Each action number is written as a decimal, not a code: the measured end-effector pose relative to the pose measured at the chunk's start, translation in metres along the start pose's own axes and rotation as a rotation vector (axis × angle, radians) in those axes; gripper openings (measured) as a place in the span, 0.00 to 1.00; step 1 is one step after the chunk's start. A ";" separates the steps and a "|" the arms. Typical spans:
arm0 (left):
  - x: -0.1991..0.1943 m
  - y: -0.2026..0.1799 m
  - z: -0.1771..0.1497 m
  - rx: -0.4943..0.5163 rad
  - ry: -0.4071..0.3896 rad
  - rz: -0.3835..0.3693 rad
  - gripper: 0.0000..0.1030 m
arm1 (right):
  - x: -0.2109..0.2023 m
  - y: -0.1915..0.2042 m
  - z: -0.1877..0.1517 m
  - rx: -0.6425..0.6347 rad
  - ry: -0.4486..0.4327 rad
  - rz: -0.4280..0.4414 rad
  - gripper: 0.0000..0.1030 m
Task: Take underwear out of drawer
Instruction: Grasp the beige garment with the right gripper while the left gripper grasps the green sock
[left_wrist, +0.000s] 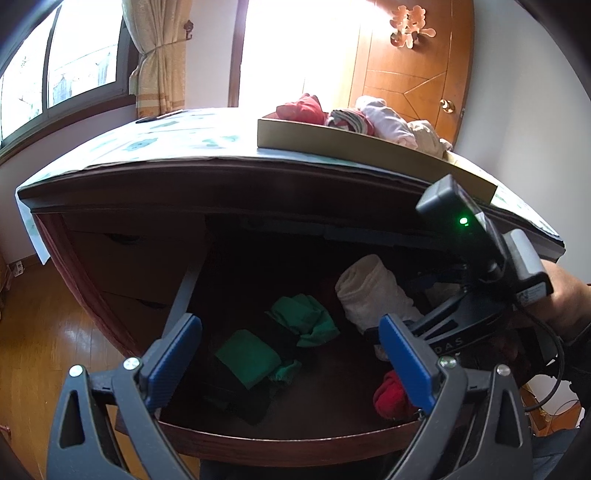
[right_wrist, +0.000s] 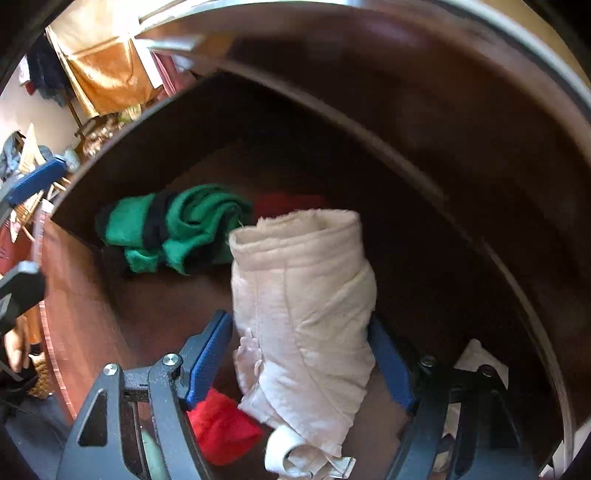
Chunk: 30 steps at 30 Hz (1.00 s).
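Observation:
The dark wooden drawer (left_wrist: 295, 437) is pulled out. A rolled cream underwear (right_wrist: 303, 295) lies in it, seen too in the left wrist view (left_wrist: 369, 291). My right gripper (right_wrist: 299, 325) points steeply down into the drawer and straddles the roll's lower part. Its blue pads (right_wrist: 210, 354) stand close beside the cloth, with a thin gap showing on the left. Green underwear (right_wrist: 192, 221) with black bands lies behind the roll, and a red piece (right_wrist: 221, 428) lies under the left finger. My left gripper (left_wrist: 290, 332) hangs open over the drawer's front, holding nothing.
On the dresser top stands a flat tan tray (left_wrist: 332, 142) with several rolled garments (left_wrist: 373, 118). Closed smaller drawers (left_wrist: 136, 266) are to the left. The dresser's overhanging top edge (left_wrist: 258, 173) is close above the drawer opening. Wooden floor (left_wrist: 44, 350) lies to the left.

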<state>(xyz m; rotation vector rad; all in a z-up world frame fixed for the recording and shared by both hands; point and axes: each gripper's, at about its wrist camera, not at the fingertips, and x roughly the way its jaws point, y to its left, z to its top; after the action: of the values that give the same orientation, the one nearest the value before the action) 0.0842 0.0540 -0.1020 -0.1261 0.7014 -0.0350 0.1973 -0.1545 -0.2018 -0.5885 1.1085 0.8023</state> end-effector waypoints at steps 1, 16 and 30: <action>0.000 -0.001 0.000 0.003 0.003 -0.002 0.96 | 0.002 0.000 0.000 -0.005 0.002 -0.008 0.67; 0.024 -0.026 0.021 0.229 0.170 0.010 0.96 | -0.010 -0.012 -0.020 0.026 -0.054 0.057 0.36; 0.082 -0.047 0.030 0.428 0.433 0.013 0.81 | -0.030 -0.031 -0.040 0.122 -0.151 0.123 0.36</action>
<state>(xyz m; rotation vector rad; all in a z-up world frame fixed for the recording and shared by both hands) 0.1662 0.0043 -0.1260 0.3061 1.1098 -0.2028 0.1935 -0.2113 -0.1865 -0.3540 1.0536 0.8644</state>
